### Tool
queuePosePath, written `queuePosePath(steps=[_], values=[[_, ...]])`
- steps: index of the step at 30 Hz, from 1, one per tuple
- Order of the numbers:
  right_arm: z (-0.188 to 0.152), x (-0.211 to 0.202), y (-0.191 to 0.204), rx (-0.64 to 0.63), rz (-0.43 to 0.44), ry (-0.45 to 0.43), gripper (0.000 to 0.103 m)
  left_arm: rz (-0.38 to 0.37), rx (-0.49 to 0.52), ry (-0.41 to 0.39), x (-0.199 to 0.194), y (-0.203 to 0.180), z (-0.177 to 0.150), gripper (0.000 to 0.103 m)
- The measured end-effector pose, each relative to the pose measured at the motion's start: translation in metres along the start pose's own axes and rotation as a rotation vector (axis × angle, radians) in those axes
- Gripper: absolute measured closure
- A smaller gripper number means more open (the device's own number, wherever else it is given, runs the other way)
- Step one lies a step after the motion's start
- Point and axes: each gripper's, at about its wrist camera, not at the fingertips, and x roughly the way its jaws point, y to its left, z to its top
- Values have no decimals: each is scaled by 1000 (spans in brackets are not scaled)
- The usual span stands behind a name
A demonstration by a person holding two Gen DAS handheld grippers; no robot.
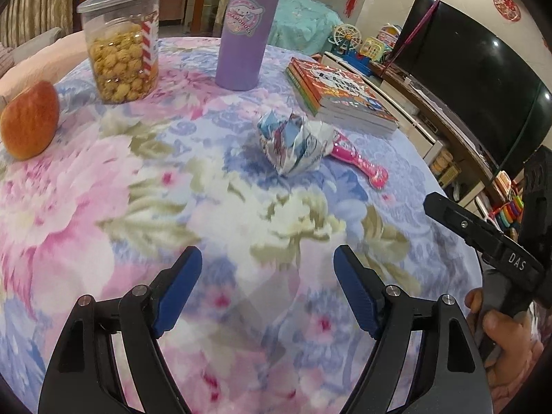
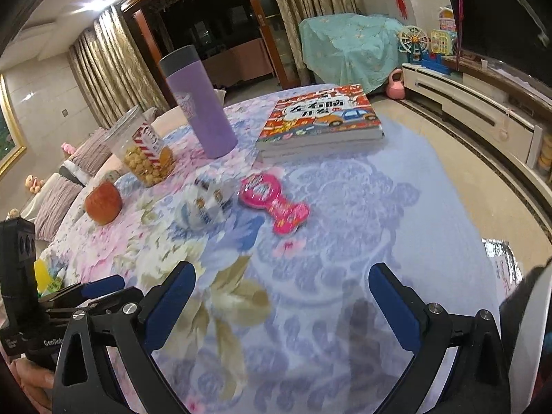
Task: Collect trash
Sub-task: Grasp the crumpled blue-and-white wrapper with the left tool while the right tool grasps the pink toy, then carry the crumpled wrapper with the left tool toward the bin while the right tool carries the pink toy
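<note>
Left gripper (image 1: pixel 267 258): blue pads spread wide, nothing between them, only floral cloth (image 1: pixel 138 207) beneath. No contact with any object.

Right gripper (image 2: pixel 281 277): jaws likewise wide apart and empty, over the cloth's bluer part.

Crumpled wrapper (image 1: pixel 293 143), the trash: lies on the cloth straight ahead of the left gripper, well apart from the pads. From the right gripper it sits ahead and to the left (image 2: pixel 207 203), blurred there, so its outline is uncertain. Pink packet (image 1: pixel 358 158) touches or nearly touches the wrapper on its right side; in the right wrist view a narrow gap seems to show between them.

Beyond the wrapper: purple bottle (image 1: pixel 246 31) upright, popcorn jar (image 1: pixel 120 45) farther left, apple (image 1: pixel 29 120) far left near the cloth's border. Books (image 1: pixel 341 98) stacked ahead-right of the left gripper, close behind the packet.

Room: open cloth between both grippers and the wrapper. The table edge (image 2: pixel 459 207) curves off just right of the right gripper, bare floor (image 2: pixel 448 131) past it. The right gripper's body shows at the lower right of the left wrist view, a hand (image 1: pixel 500 338) on its handle.
</note>
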Motion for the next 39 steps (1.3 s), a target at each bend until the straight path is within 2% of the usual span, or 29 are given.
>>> queuePosePath(steps=[8, 11, 18, 21, 23, 25, 27, 28, 32, 37, 39], values=[[24, 28, -6, -8, 14, 21, 2, -30, 30, -8, 28, -7, 32, 22], [31, 40, -6, -33, 11, 36, 4, -20, 49, -13, 38, -8, 42, 22], [41, 66, -5, -88, 4, 88, 21, -48, 68, -10, 58, -6, 54, 23], [43, 76, -9, -79, 22, 120, 28, -68, 69, -5, 62, -5, 55, 37], [44, 79, -9, -89, 21, 132, 34, -81, 79, -4, 64, -6, 57, 51], [44, 82, -7, -102, 16, 143, 43, -91, 102, 9, 68, -10, 58, 77], [43, 83, -4, -117, 7, 152, 49, -89, 121, 5, 67, -13, 57, 80], [42, 83, -3, -125, 5, 155, 58, -94, 134, 0, 64, -15, 56, 82], [38, 78, -3, -130, 5, 163, 78, -87, 151, 0, 54, -16, 47, 83], [30, 62, -5, -100, 26, 146, 93, -107, 109, 5, 28, -7, 25, 83], [25, 54, -8, -72, 44, 139, 96, -116, 91, 11, 18, -4, 17, 83]])
